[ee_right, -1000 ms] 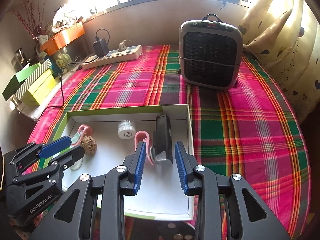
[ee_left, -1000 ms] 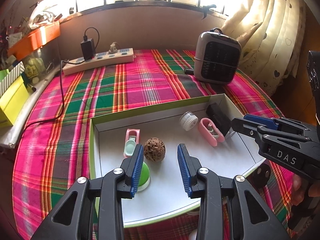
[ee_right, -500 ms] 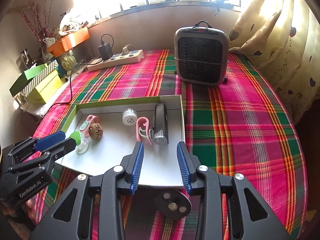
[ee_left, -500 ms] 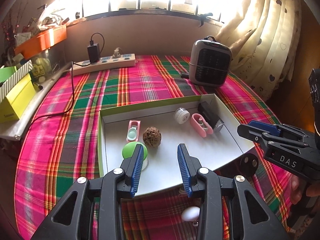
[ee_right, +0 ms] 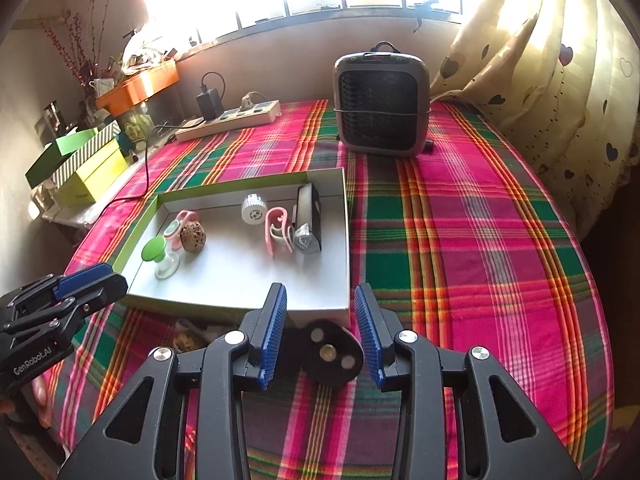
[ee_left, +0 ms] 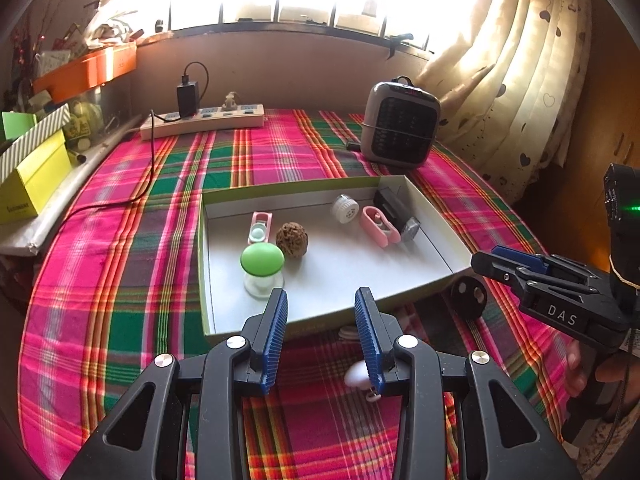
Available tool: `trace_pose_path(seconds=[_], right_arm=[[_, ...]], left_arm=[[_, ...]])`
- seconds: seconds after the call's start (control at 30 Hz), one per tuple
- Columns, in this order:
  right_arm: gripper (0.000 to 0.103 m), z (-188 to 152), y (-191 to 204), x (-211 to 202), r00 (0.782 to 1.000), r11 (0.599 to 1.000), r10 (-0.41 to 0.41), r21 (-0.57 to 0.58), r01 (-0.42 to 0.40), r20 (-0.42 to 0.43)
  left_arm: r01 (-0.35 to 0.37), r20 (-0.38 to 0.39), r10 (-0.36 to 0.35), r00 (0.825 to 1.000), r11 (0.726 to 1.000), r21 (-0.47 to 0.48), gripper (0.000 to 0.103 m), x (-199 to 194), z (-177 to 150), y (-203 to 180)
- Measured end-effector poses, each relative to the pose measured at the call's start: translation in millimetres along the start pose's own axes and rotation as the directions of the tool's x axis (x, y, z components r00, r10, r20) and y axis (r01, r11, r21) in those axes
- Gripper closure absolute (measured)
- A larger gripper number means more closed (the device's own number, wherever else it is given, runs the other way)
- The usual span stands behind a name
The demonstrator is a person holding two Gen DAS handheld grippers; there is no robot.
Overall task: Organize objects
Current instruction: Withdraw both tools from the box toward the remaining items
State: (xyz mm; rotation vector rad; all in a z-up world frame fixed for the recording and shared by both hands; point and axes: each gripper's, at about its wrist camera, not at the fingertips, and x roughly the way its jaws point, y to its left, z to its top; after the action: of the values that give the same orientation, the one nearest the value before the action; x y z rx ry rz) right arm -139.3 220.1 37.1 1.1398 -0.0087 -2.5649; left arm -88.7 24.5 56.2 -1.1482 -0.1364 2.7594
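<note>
A shallow white tray (ee_left: 432,208) with green outer walls sits on the plaid-covered worktop (ee_left: 120,280), its long axis running left to right across the left wrist view. Inside, toward the left end, stand a green-capped small jar (ee_left: 262,268) upright, a brown walnut (ee_left: 293,239) just beside it, and a pink clip (ee_left: 260,227) lying with its length pointing away toward the window. Toward the right end lie a white round cap (ee_left: 345,208), a second pink clip (ee_left: 379,227) and a black oblong device (ee_left: 396,214), both angled with their long axes running diagonally from the tray's back wall toward its near right corner. The left gripper (ee_left: 321,334) hovers over the tray's near edge, jaws wide and empty. The right gripper (ee_right: 320,334) hangs above a black disc (ee_right: 330,354) on the cloth just outside the tray, jaws wide and empty too. A small white object (ee_left: 357,376) lies on the cloth beneath the left gripper.
</note>
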Motion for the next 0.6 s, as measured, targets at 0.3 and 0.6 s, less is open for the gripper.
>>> trace_pose_path(seconds=[0.3, 0.6], right_arm=[[0.058, -19.1, -0.3, -3.6, 1.0, 0.999, -0.03, -0.021, 0.03, 0.004], [0.051, -33.7, -7.1, 3.8, 0.999, 1.0, -0.021, -0.008, 0.021, -0.033]], left_arm=[[0.053, -0.055, -0.052, 0.997, 0.998, 0.028, 0.067, -1.8, -18.9, -5.9], [0.092, -0.11, -0.089, 0.99, 0.996, 0.023, 0.065, 8.1, -34.5, -13.3]])
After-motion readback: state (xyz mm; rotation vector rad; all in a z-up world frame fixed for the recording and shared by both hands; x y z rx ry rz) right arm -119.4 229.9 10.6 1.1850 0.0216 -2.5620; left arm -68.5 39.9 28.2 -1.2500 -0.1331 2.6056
